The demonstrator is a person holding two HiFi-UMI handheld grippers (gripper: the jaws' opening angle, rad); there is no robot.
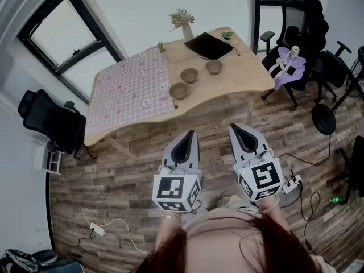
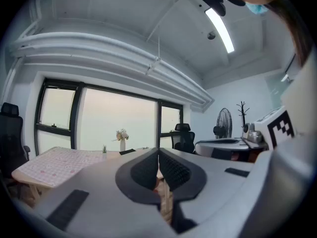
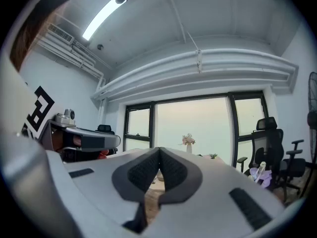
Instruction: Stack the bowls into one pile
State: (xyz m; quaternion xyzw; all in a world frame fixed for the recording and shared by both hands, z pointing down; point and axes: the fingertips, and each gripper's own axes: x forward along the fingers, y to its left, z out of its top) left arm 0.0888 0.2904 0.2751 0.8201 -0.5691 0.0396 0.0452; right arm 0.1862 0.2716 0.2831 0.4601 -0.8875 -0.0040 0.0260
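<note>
Hair of the person (image 1: 227, 249) fills the bottom edge of the head view. Just past it, left claw (image 1: 190, 133) and right claw (image 1: 232, 127) are held side by side over the wood floor (image 1: 125, 175), each with its marker cube toward the camera, both well short of the tabletop (image 1: 239, 78). Near bowl (image 1: 178, 90), middle bowl (image 1: 189, 75) and far bowl (image 1: 214, 67) sit in a slanted row on bare wood, apart from each other, none stacked. Near bowl is just beside the edge of the pink checked cloth (image 1: 133, 90) that covers the tabletop's left half. Black flat case (image 1: 207, 44) and vase of flowers (image 1: 183, 21) at the far end. Office chairs stand at the left (image 1: 54, 124) and right (image 1: 301, 27).

Left gripper view: left claw (image 2: 158, 150) closed, pads meeting at the tip, nothing between them. Beyond it are the cloth (image 2: 54, 162), the vase (image 2: 122, 137) and the window (image 2: 119, 120). No bowl can be made out.

Right gripper view: right claw (image 3: 159, 149) also closed tip to tip and empty. Vase (image 3: 188, 143) shows against the window, office chair (image 3: 267, 133) at right. The claw blocks most of the tabletop.
</note>
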